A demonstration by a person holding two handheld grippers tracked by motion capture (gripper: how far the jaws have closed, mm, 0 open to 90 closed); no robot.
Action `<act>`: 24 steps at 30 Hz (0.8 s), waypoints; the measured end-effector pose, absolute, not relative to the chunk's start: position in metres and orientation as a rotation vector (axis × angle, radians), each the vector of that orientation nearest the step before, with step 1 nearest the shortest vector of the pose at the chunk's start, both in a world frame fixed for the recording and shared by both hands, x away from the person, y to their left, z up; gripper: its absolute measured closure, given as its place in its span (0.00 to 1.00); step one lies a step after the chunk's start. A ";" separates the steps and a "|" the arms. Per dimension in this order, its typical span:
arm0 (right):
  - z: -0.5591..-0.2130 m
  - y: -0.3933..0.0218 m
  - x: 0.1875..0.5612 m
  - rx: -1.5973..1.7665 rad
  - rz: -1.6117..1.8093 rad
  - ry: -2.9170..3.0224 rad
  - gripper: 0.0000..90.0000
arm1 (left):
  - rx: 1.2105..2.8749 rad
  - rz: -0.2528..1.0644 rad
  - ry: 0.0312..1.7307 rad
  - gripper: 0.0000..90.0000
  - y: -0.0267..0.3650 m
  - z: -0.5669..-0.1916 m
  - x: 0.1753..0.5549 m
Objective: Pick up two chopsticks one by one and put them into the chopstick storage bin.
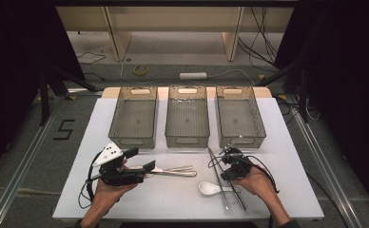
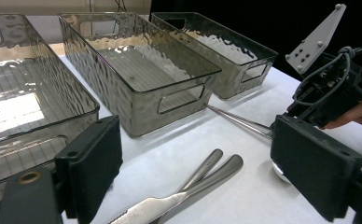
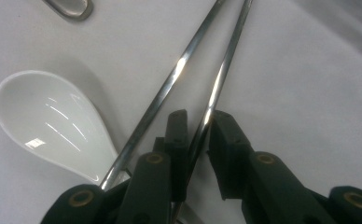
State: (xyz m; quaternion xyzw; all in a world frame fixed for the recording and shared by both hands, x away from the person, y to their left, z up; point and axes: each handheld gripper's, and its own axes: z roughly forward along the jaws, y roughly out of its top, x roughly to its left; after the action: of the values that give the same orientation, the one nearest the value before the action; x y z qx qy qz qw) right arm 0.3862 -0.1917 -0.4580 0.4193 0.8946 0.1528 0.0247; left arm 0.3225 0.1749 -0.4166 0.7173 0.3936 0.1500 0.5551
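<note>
Two steel chopsticks lie crossed on the white table, next to a white ceramic spoon. My right gripper reaches down onto them. In the right gripper view its jaws stand narrow on either side of one chopstick, with a small gap still showing at the right pad; the other chopstick and the spoon lie to their left. My left gripper hangs open above a knife and metal handles. The left gripper view has that cutlery between its wide-apart pads.
Three clear grey bins stand empty in a row at the back of the table. In the left gripper view the right gripper and its hand are at the right. Bare tabletop runs along the front edge.
</note>
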 end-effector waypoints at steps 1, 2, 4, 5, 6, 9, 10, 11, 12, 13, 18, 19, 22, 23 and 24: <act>-0.458 -0.192 0.387 1.297 0.475 2.768 0.87 | 1.694 0.354 0.929 0.18 0.175 -0.417 0.322; -0.458 -0.193 0.387 1.296 0.473 2.767 0.87 | 1.695 0.356 0.929 0.18 0.175 -0.417 0.322; -0.458 -0.193 0.387 1.303 0.475 2.763 0.87 | 1.696 0.355 0.930 0.18 0.175 -0.417 0.322; -0.458 -0.193 0.387 1.301 0.477 2.762 0.88 | 1.696 0.355 0.929 0.18 0.175 -0.417 0.322; -0.458 -0.193 0.387 1.312 0.474 2.760 0.88 | 1.696 0.356 0.929 0.18 0.175 -0.416 0.322; -0.458 -0.197 0.389 1.335 0.483 2.754 0.90 | 1.696 0.355 0.929 0.18 0.175 -0.417 0.322; -0.458 -0.198 0.389 1.337 0.483 2.751 0.94 | 1.695 0.355 0.929 0.18 0.175 -0.416 0.322; -0.458 -0.200 0.390 1.335 0.483 2.751 0.93 | 1.695 0.355 0.929 0.18 0.175 -0.416 0.322; -0.458 -0.200 0.390 1.342 0.490 2.758 0.95 | 1.696 0.355 0.929 0.18 0.175 -0.416 0.322; -0.458 -0.201 0.390 1.347 0.490 2.753 0.94 | 1.696 0.355 0.928 0.18 0.175 -0.416 0.322; -0.458 -0.201 0.389 1.338 0.482 2.758 0.95 | 1.696 0.355 0.927 0.18 0.175 -0.416 0.322; -0.458 -0.201 0.389 1.330 0.483 2.758 0.96 | 1.695 0.355 0.927 0.18 0.175 -0.416 0.322; -0.454 -0.199 0.387 1.280 0.474 2.765 0.96 | 1.696 0.355 0.927 0.18 0.175 -0.416 0.322; -0.451 -0.198 0.386 1.267 0.479 2.770 0.96 | 1.697 0.355 0.927 0.18 0.175 -0.416 0.322; -0.449 -0.198 0.385 1.252 0.483 2.769 0.96 | 1.696 0.355 0.927 0.18 0.175 -0.416 0.322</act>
State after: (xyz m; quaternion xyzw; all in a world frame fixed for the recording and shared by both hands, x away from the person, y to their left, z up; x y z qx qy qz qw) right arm 0.3849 -0.1980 -0.4485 0.4066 0.8995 0.1568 0.0324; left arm 0.3223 0.1745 -0.4163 0.7181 0.3924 0.1504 0.5548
